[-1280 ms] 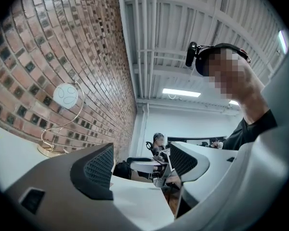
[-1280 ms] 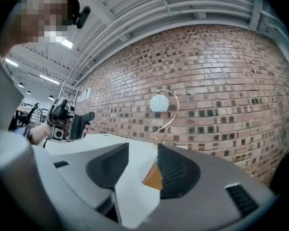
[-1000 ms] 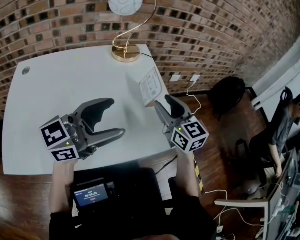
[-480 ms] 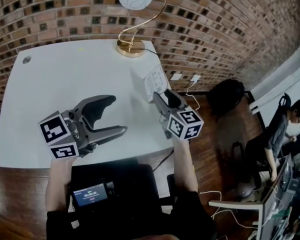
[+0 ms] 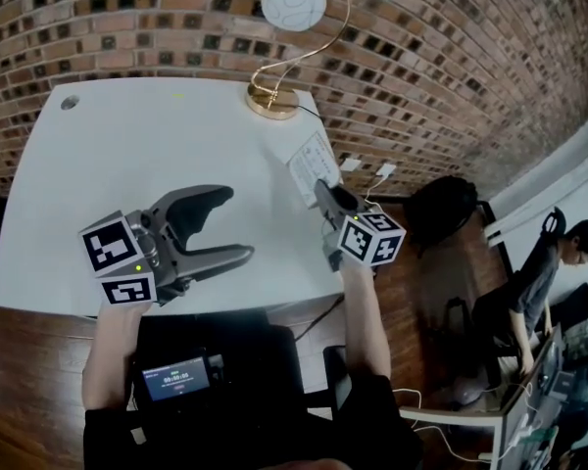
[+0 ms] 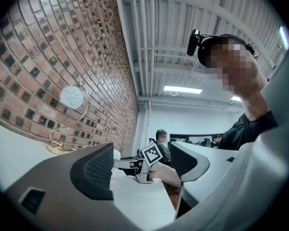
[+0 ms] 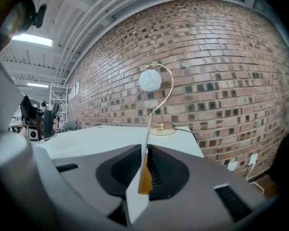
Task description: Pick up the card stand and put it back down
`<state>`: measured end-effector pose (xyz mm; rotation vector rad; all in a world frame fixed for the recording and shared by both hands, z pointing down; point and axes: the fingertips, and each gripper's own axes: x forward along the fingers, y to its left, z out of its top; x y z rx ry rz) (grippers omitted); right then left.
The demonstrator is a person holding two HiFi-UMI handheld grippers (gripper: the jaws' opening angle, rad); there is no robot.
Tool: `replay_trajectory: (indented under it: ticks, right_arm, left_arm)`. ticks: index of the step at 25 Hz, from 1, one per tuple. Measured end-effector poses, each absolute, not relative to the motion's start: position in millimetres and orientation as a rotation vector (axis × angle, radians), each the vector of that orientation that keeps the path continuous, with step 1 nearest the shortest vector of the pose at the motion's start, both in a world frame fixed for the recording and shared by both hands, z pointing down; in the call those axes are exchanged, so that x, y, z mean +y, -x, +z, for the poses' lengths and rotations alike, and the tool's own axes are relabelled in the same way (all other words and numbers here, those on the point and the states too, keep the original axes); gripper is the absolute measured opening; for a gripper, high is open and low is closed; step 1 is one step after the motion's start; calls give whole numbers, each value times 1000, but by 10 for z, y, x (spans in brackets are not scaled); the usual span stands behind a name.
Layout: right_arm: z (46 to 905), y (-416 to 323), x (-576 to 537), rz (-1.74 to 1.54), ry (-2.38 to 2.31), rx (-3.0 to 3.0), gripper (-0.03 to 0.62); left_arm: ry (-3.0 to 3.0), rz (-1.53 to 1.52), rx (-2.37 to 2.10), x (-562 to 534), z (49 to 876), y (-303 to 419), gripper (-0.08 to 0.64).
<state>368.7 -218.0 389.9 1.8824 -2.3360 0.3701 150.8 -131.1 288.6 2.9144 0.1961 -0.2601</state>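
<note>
The card stand (image 5: 311,165), a thin white sheet with print, stands at the right edge of the white table (image 5: 127,145). My right gripper (image 5: 325,196) reaches it from the near side, and its jaws are closing on it. In the right gripper view the card stand (image 7: 137,198) is edge-on, with an orange strip, pinched between the right gripper's (image 7: 145,165) dark pads. My left gripper (image 5: 220,225) hovers open over the table's front, holding nothing. In the left gripper view the left gripper (image 6: 142,165) shows only air between its jaws.
A gold lamp (image 5: 272,101) with a white globe stands at the table's far edge by the brick wall; the same lamp (image 7: 154,81) rises beyond the card. A black chair (image 5: 441,204) and a person (image 5: 549,262) are to the right. A small screen (image 5: 176,378) sits below.
My right gripper has moved forward up to the card stand and its jaws have come together around the sheet. The left gripper has stayed open in about the same place.
</note>
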Motion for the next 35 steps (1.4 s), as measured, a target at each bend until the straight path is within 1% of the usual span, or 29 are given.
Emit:
replay_trajectory:
  ticks: [1,2,10,21,28,35]
  right_arm:
    - [3890,-3681,-2172,388,-1878,-2354,26]
    - [3885,-3674,-2167,404,-1874,-2370,25]
    - [3787,-3556,-2157,500,-1812,-2561,25]
    - [3356,-2945,-2225,492,-1566,-2827,25]
    - [2930,-2542,-2250,371,-1406,-2929,25]
    - [2728,-2236,-2327,345,-1260,-2997,25]
  left_arm:
    - [-2912,-265,193,-1316,2881,-1490,359]
    - [-2911,-269,190,-1319,2878,-1472,359]
    - [-2903,-290,163,-1346,2880,-1331,359]
    - [-2927,-253,107,-1513,2864,-1111,359]
    - [-2969,-206,65,-1711,2757,-952,359]
    - [-2948,-192,47,-1914,2736,-850,359]
